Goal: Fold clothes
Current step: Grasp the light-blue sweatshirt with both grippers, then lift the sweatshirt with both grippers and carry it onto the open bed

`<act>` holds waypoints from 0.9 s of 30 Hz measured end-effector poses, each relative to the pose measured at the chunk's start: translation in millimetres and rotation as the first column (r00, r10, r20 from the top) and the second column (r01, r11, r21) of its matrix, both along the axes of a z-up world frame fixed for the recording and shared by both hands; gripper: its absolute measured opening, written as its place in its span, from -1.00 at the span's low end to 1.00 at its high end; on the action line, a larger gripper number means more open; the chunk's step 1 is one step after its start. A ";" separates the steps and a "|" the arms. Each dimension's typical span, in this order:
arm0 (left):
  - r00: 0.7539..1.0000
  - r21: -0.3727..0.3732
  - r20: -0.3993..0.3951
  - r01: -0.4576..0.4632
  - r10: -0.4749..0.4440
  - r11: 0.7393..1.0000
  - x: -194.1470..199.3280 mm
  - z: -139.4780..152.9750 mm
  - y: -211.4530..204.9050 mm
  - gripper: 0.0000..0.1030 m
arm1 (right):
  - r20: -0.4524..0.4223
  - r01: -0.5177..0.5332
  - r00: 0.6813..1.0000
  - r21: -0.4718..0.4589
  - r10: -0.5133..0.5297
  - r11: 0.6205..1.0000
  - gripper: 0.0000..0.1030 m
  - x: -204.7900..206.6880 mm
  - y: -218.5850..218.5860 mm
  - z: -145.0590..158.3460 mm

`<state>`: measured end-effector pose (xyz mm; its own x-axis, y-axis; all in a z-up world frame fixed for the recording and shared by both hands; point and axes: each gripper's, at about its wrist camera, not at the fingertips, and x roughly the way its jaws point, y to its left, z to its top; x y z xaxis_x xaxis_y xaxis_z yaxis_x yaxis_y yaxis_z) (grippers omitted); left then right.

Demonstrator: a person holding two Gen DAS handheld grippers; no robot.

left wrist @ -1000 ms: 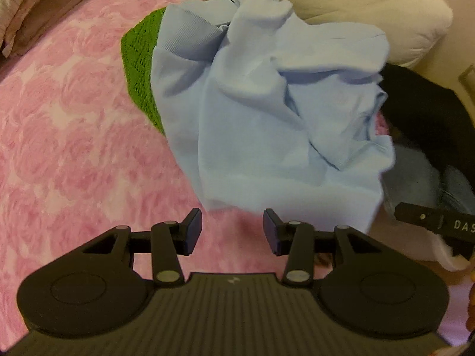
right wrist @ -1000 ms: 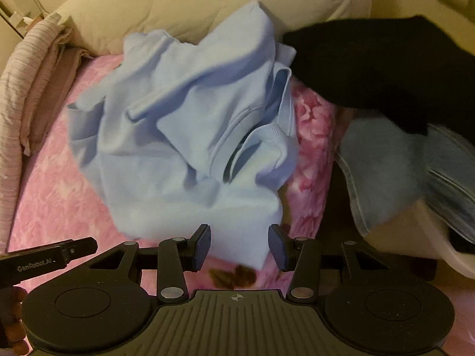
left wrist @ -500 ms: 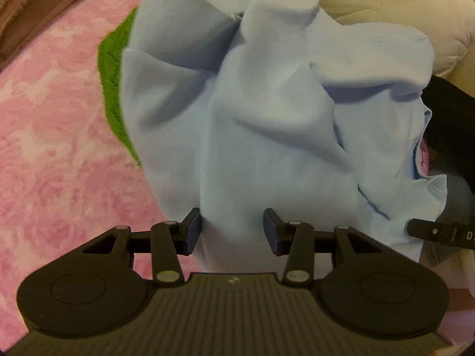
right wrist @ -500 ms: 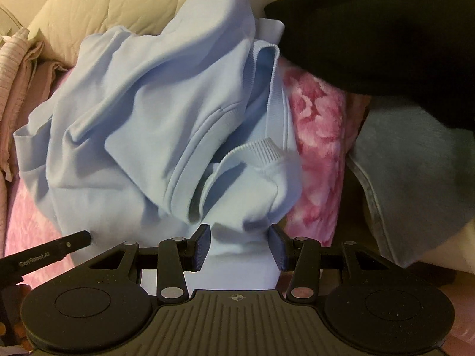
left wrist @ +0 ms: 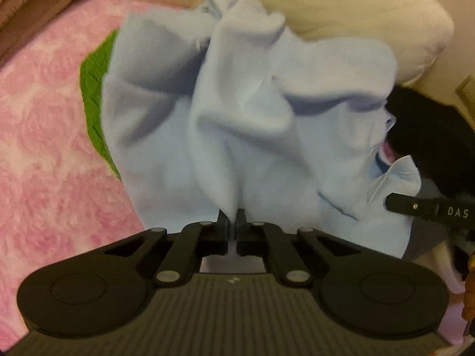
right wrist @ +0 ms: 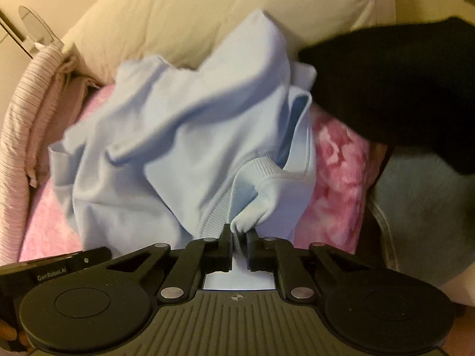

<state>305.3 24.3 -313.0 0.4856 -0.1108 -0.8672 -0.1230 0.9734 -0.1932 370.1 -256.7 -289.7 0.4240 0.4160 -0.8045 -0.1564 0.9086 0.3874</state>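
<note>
A crumpled light blue sweatshirt (left wrist: 252, 118) lies on the pink flowered bedspread (left wrist: 44, 148). My left gripper (left wrist: 233, 216) is closing on a pinched fold at the sweatshirt's near edge, with the pads pressed on the fabric. In the right wrist view the same sweatshirt (right wrist: 193, 136) shows its ribbed cuff. My right gripper (right wrist: 239, 231) is closing on bunched cloth just beside that cuff, the fabric squeezed between its jaws. Each gripper's finger shows at the edge of the other's view.
A green knit garment (left wrist: 93, 101) lies under the sweatshirt's left side. A black garment (right wrist: 400, 89) and blue denim (right wrist: 421, 207) are piled to the right. A cream pillow (right wrist: 207, 14) lies behind. Striped pink bedding (right wrist: 26, 118) is on the left.
Both grippers moved down and in to the sweatshirt's near edge, then went from wide open to shut on its fabric. The cloth is now pulled up into folds at the jaws.
</note>
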 end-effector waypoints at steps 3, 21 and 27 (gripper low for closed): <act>0.998 -0.021 0.063 -0.003 0.004 1.000 -17.9 20.4 4.7 -0.98 | 0.060 0.007 0.998 0.045 -0.009 0.999 -0.89 -7.1 -0.8 31.0; 0.817 -0.077 0.553 -0.144 0.163 0.987 -167.5 275.1 76.3 -0.98 | 0.638 -0.320 0.766 0.272 0.079 0.908 -0.93 -108.8 74.2 284.7; 0.722 -0.072 0.651 -0.248 0.234 0.966 -258.5 338.0 102.4 -0.98 | 0.692 -0.460 0.712 0.334 0.117 0.822 -0.93 -153.2 115.9 328.3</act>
